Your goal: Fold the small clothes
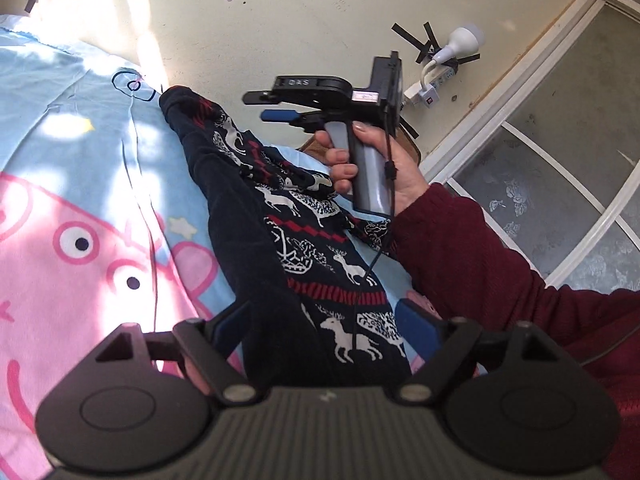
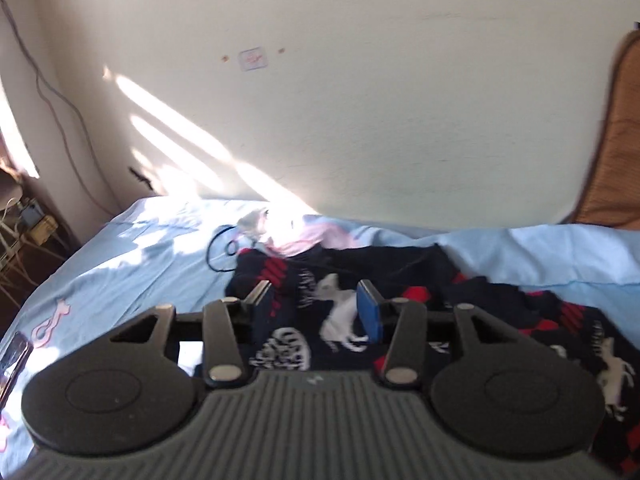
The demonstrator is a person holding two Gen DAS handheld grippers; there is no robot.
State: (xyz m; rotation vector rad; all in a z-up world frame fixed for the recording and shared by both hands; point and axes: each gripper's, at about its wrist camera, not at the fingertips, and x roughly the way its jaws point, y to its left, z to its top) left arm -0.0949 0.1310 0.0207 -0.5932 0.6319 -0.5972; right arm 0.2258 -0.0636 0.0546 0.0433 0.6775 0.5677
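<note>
Navy knitted reindeer-pattern sweater (image 1: 316,264) sprawled on light blue cartoon-pig bedsheet (image 1: 80,184); running under spread-apart left gripper (image 1: 320,320); right gripper (image 2: 316,304) hovering above it, jaws parted, pinching nothing

Hard sunlight streaks the wall (image 2: 360,120) and bedsheet (image 1: 80,140); right view motion-blurred, both fisheye-bent at edges.

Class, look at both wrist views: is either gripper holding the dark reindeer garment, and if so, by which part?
Neither. The left gripper stands open astride the garment; the right gripper is open above it, pads clear of the cloth.
</note>
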